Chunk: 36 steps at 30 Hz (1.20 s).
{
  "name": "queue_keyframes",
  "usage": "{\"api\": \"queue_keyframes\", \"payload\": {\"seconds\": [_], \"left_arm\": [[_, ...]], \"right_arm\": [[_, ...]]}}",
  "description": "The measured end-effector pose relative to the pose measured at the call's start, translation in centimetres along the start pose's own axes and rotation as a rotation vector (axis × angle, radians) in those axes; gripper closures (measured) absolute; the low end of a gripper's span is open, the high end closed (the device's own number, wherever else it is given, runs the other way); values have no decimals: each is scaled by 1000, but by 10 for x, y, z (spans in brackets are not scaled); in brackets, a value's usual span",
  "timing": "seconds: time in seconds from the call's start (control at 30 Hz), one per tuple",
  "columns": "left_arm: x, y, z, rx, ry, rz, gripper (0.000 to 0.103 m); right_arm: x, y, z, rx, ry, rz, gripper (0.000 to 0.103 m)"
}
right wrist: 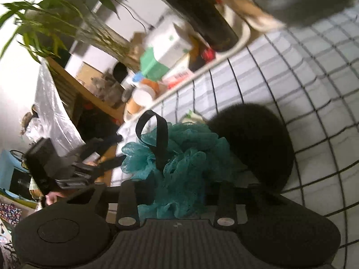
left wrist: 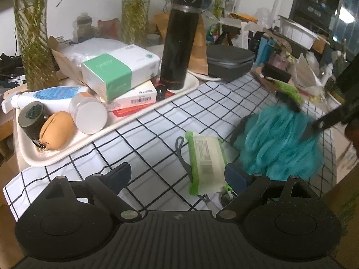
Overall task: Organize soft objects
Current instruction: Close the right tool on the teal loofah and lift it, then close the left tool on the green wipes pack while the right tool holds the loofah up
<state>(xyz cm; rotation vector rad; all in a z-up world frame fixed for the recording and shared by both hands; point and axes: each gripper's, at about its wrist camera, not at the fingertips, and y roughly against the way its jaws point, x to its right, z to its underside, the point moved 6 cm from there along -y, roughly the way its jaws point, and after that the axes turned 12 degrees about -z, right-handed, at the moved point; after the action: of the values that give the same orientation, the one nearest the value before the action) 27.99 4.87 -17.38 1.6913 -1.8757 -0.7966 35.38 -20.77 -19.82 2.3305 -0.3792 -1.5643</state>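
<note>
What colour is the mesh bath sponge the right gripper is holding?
Teal, with a black hanging loop. The bath sponge shows best in the right wrist view.

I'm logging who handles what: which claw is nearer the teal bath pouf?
Right. The right claw is shut on the teal bath pouf, gripping its mesh. The left claw hangs open over the checked cloth, beside the pouf, not touching it.

Between the left gripper's spread jaws lies bare checked cloth, with a wipes pack just inside the right jaw. Ahead-left, the crowded tray blocks passage; the teal mesh puff fills the right.
</note>
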Motion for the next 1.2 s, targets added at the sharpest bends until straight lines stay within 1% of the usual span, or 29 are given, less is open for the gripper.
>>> {"api": "queue_keyframes", "payload": {"seconds": [0.13, 0.23, 0.33, 0.37, 0.4, 0.47, 0.57, 0.67, 0.73, 0.83, 0.87, 0.97, 1.03, 1.07, 1.1, 1.2], "left_arm": [[4, -3, 0, 1, -17, 11, 12], [9, -6, -1, 1, -33, 22, 12], [22, -14, 1, -12, -87, 61, 14], [25, -16, 2, -17, -96, 94, 15], [27, -18, 1, -18, -91, 130, 19], [29, -22, -2, -15, -87, 158, 19], [35, -27, -8, -6, -120, 184, 20], [35, -35, -13, -34, -130, 242, 23], [29, -41, -18, -38, -116, 244, 23], [24, -48, -23, -41, -71, 280, 23], [26, -50, -24, -42, -75, 286, 24], [39, -58, -23, -46, -146, 271, 29], [46, -65, -20, -65, -191, 252, 39], [49, -68, -17, -77, -207, 254, 41], [52, -71, -15, -85, -221, 255, 43], [56, -76, -12, -89, -264, 226, 43]], "right_arm": [[-12, 18, -6, 78, 35, -2, 70], [-23, 35, -10, 154, 71, 9, 72], [-30, 51, -13, 230, 98, 41, 73], [-32, 57, -13, 253, 107, 57, 74], [-33, 62, -12, 272, 118, 78, 74], [-36, 70, -10, 305, 134, 110, 75], [-38, 78, -8, 340, 142, 128, 76], [-37, 81, -7, 356, 141, 144, 77], [-34, 84, -6, 356, 133, 147, 77], [-33, 82, -5, 352, 133, 165, 77], [-32, 82, -5, 353, 130, 165, 78], [-32, 84, -5, 361, 127, 167, 78], [-33, 84, -5, 365, 125, 167, 78], [-32, 84, -5, 365, 123, 168, 78], [-32, 84, -5, 367, 122, 172, 78], [-29, 84, -6, 369, 115, 186, 79]]}}
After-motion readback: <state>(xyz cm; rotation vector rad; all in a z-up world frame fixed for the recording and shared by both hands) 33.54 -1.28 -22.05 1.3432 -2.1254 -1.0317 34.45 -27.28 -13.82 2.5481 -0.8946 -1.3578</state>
